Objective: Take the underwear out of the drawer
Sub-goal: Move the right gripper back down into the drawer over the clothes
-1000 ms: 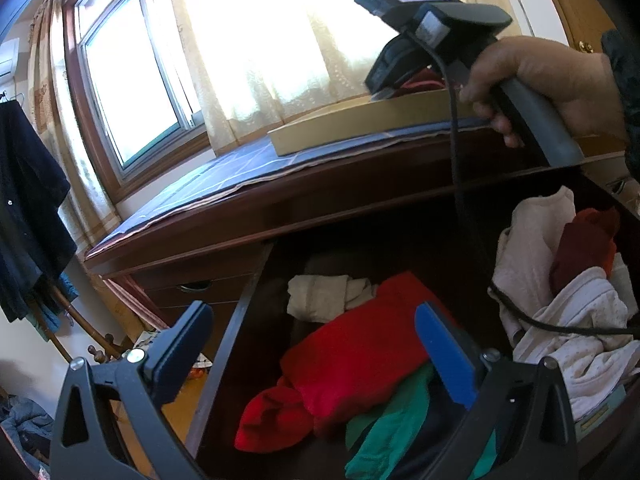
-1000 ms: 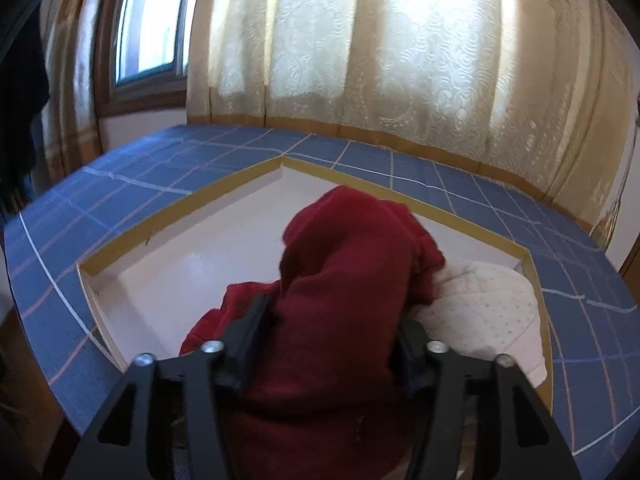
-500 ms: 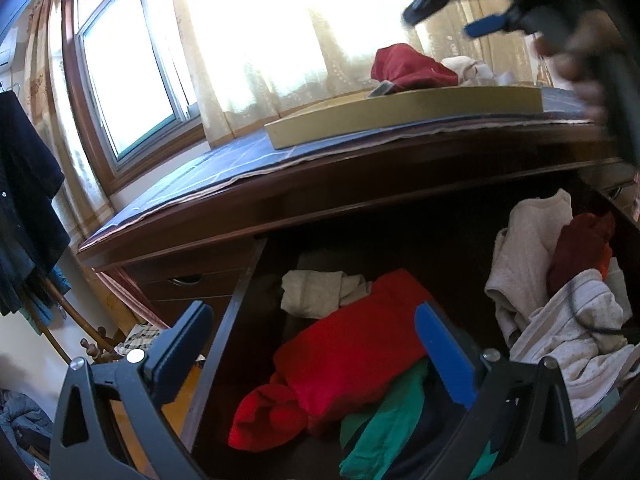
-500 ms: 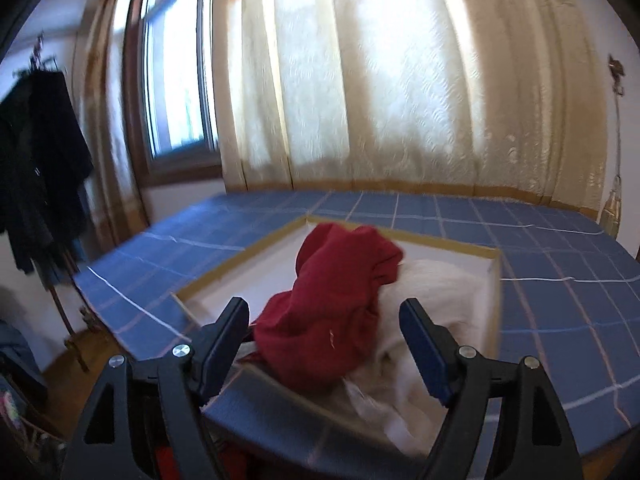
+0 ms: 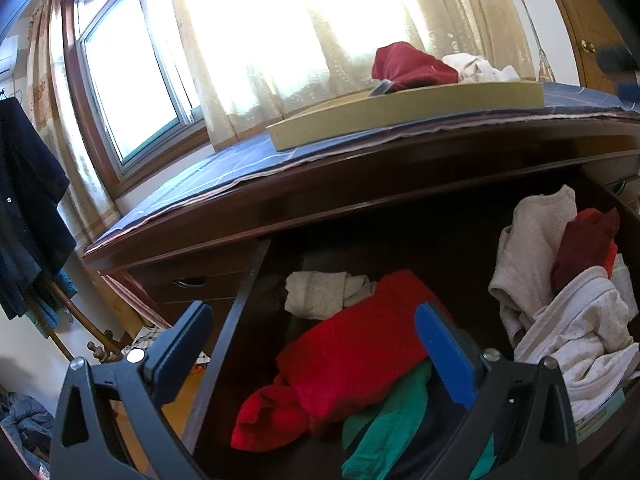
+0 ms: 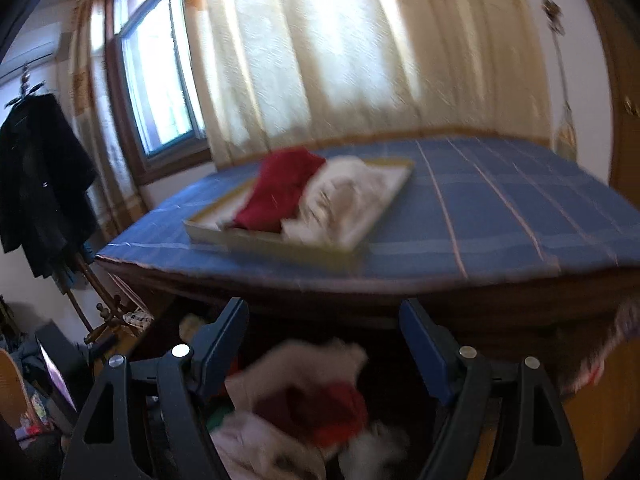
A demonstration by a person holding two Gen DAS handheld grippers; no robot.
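Observation:
The open dark wooden drawer holds a bright red garment, a green one, a white folded piece, and cream and maroon underwear at the right. My left gripper is open and empty above the drawer's left part. My right gripper is open and empty above the cream and maroon pile; its view is blurred. A dark red garment and white pieces lie in the shallow box on the dresser top; the box also shows in the left wrist view.
A blue checked cloth covers the dresser top. A window and cream curtains are behind it. Dark clothes hang on a rack at the left. A closed drawer front is left of the open one.
My right gripper let go of the dark red garment in the box, opened, then pulled back and down over the drawer. My left gripper has stayed still and open.

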